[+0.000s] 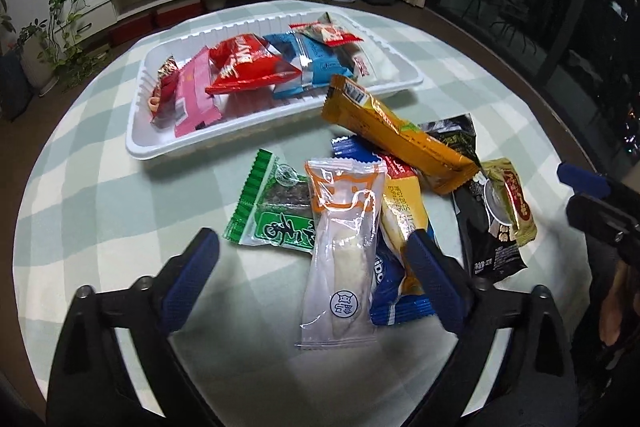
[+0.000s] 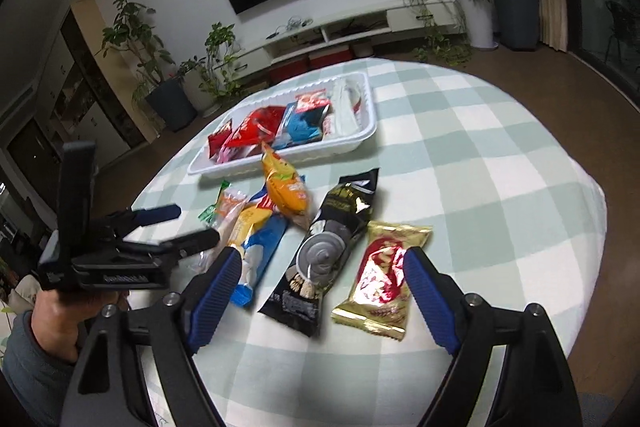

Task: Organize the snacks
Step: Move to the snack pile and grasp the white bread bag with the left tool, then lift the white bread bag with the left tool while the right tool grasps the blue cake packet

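Note:
A white tray (image 1: 138,143) at the back of the round table holds several snack packs, among them a red bag (image 1: 248,67) and a blue pack (image 1: 316,61). Loose snacks lie in front of it: a clear pack with a white bar (image 1: 340,259), a green seaweed pack (image 1: 272,211), an orange bar (image 1: 396,135), a black pack (image 2: 324,251) and a gold-red pack (image 2: 384,275). My left gripper (image 1: 314,267) is open over the clear pack. My right gripper (image 2: 320,291) is open, straddling the near ends of the black and gold packs.
The table wears a green-and-white checked cloth (image 2: 480,155). A blue pack (image 1: 400,307) and a yellow pack (image 1: 404,211) lie under the pile. The left gripper also shows in the right wrist view (image 2: 188,227). Plants and a TV cabinet (image 2: 360,27) stand beyond.

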